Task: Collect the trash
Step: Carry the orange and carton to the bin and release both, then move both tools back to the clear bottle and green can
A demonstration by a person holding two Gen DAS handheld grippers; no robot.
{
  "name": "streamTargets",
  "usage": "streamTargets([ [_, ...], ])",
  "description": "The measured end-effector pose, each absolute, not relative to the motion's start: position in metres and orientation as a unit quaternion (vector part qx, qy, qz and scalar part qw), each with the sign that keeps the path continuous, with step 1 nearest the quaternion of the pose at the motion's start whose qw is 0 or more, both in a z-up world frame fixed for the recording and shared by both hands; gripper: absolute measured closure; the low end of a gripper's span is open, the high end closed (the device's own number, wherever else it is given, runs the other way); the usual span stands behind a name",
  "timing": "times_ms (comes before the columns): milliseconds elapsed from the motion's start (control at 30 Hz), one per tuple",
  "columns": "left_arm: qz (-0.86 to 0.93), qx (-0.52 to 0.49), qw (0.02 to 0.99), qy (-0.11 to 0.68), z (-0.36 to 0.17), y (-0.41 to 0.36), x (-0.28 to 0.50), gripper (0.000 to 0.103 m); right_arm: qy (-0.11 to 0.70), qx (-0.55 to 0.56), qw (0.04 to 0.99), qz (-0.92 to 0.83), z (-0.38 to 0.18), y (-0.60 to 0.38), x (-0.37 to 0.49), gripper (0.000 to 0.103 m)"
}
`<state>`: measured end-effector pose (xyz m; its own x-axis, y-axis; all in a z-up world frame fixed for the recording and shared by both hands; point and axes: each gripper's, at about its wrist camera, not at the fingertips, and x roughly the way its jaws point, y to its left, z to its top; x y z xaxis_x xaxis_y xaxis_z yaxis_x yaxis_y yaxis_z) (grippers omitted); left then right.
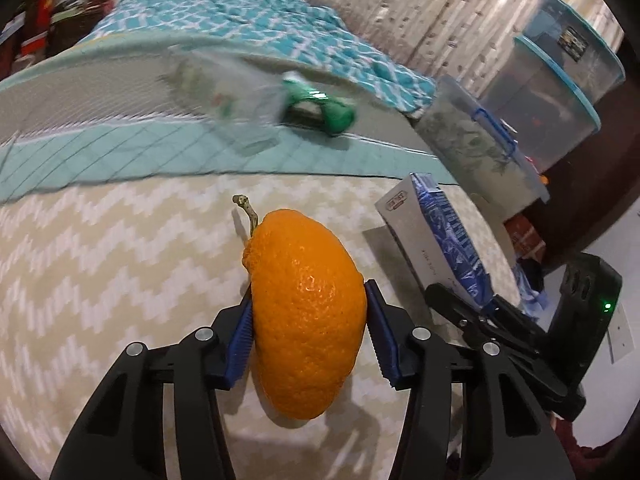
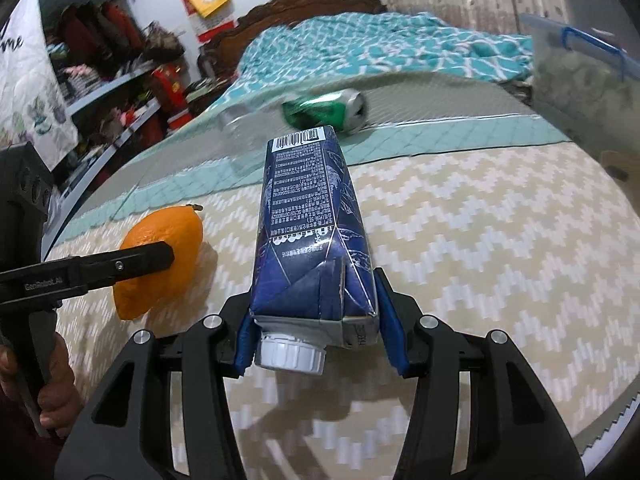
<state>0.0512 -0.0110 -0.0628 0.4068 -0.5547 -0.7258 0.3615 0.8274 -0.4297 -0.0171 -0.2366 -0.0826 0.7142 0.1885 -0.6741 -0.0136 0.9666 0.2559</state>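
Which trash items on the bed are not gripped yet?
The green can and the clear plastic bottle, lying beyond; the orange and blue carton are clamped.

I see a bed (image 2: pixel 460 208) with beige zigzag cover, teal quilt (image 2: pixel 360 48) and carved headboard (image 2: pixel 304 4) beyond; cluttered shelves (image 2: pixel 112 80) left, curtains (image 1: pixel 420 8) and stacked bins (image 1: pixel 560 92) right.

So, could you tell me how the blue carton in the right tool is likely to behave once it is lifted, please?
The blue carton is gripped only near its capped end, so its long body may droop or pivot between the pads. Its creased, dented panels suggest thin board that could crush under a hard squeeze. Whether it is empty cannot be told.
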Motion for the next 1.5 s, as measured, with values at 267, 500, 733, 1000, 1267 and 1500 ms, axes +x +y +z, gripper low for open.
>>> streamTargets([
  [267,-0.379,-0.050,0.798,0.466,-0.043,-0.118,0.074,0.055,0.344,0.182,0.921,-0.033,-0.081,-0.326,-0.032,0.050],
  [500,-0.466,0.010,0.744,0.479,-0.049,-0.251,0.091,0.055,0.314,0.252,0.905,-0.140,-0.082,-0.446,-0.056,0.050],
  [733,-0.514,0.087,0.715,0.465,-0.054,-0.400,0.098,0.054,0.313,0.300,0.875,-0.216,-0.087,-0.555,-0.051,0.050],
  [1000,-0.505,0.135,0.739,0.424,-0.054,-0.490,0.104,0.028,0.281,0.315,0.866,-0.267,-0.096,-0.580,-0.063,0.025],
  [1267,-0.508,0.100,0.733,0.442,-0.054,-0.413,0.097,0.028,0.260,0.280,0.886,-0.263,-0.089,-0.522,-0.079,0.027],
  [1500,-0.468,0.080,0.755,0.452,-0.050,-0.282,0.093,0.028,0.278,0.267,0.904,-0.182,-0.082,-0.457,-0.046,0.031],
])
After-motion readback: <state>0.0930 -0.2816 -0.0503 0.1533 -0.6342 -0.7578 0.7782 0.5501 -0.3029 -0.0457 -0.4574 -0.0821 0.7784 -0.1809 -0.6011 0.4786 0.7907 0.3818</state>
